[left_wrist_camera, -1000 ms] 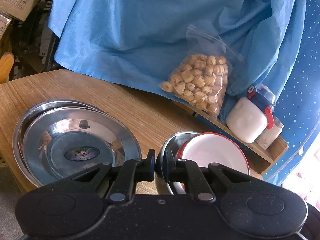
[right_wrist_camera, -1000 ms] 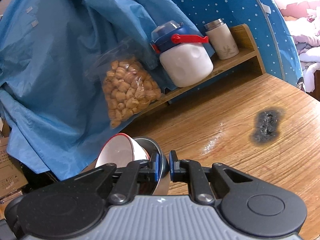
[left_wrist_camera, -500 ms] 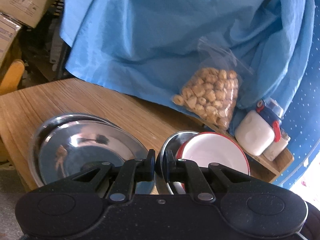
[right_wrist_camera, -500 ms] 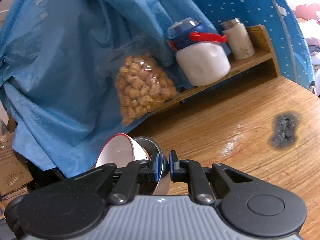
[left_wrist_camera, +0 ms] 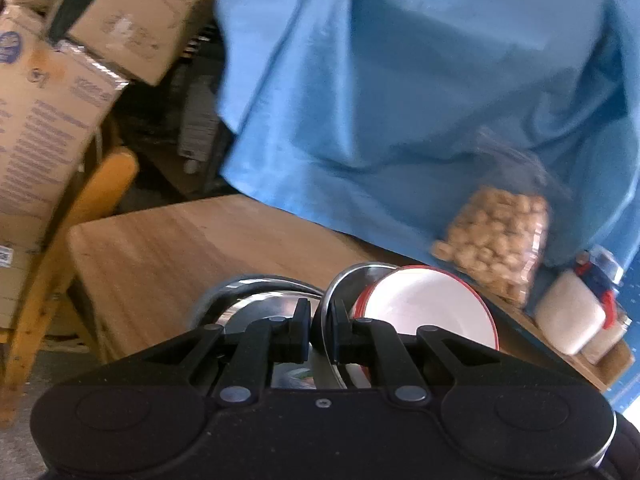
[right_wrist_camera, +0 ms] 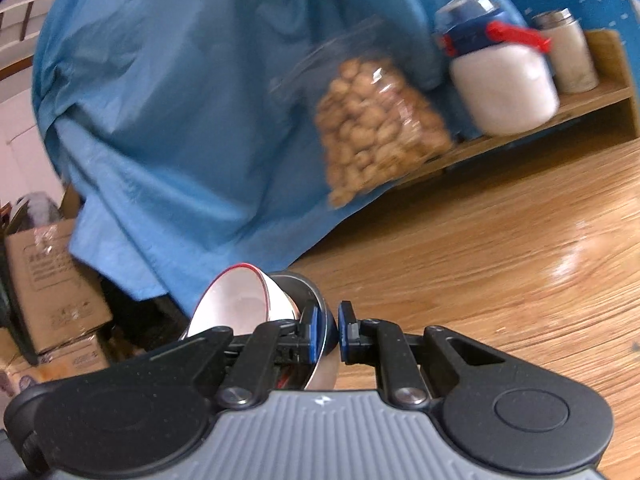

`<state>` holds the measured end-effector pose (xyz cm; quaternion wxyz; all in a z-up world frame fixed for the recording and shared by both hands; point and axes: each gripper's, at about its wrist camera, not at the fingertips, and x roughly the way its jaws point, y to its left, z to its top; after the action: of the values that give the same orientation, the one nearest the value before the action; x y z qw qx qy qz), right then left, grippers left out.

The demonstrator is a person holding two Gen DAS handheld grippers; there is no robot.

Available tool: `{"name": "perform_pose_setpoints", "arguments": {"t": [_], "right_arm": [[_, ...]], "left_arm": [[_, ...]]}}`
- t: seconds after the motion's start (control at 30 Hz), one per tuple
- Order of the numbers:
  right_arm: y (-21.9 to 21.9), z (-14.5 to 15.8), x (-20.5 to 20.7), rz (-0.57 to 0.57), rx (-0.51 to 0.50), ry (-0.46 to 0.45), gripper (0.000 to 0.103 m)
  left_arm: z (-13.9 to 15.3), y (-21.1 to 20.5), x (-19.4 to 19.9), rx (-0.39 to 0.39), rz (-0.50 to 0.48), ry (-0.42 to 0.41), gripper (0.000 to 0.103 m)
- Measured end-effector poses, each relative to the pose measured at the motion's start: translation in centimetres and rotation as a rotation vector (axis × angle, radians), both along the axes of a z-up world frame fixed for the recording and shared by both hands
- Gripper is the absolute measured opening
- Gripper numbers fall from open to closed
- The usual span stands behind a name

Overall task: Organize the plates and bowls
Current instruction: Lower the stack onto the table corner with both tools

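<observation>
Comparing with the views a second back, the steel bowl (left_wrist_camera: 340, 280) with the red-rimmed white bowl (left_wrist_camera: 428, 308) nested inside it has travelled leftward across the wooden table (left_wrist_camera: 168, 248) — the stacked steel plates (left_wrist_camera: 256, 300), fully in view then, now sit mostly hidden under the left gripper (left_wrist_camera: 320, 322), and cardboard boxes (left_wrist_camera: 48, 120) have entered the frame. Blur on the snack bag (right_wrist_camera: 376, 128) and the white jar (right_wrist_camera: 504, 84) points to motion under way.

Judgement: the bowl pair is being carried as one unit toward the plates, probably to be set on or beside that stack; placement not yet done.

Pose: both claws are pinching the steel bowl's rim from opposite sides, the right gripper (right_wrist_camera: 329, 330) with its blue pads (right_wrist_camera: 312, 332) either side of the wall. Both point somewhat downward. The bowls appear tilted and lifted off the table, though the contact underneath is hidden
</observation>
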<state>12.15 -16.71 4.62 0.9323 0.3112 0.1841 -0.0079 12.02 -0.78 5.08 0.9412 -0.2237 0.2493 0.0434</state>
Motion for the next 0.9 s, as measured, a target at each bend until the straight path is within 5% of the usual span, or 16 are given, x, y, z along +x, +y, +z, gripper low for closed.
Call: {"name": "perform_pose_setpoints", "arguments": {"t": [0.9], "right_arm": [[4.4, -2.4, 5.1, 0.165, 0.017, 0.11, 0.013]], "left_arm": [[-2.0, 3.8, 2.2, 0.038, 0.125, 0.07, 0.009]]}}
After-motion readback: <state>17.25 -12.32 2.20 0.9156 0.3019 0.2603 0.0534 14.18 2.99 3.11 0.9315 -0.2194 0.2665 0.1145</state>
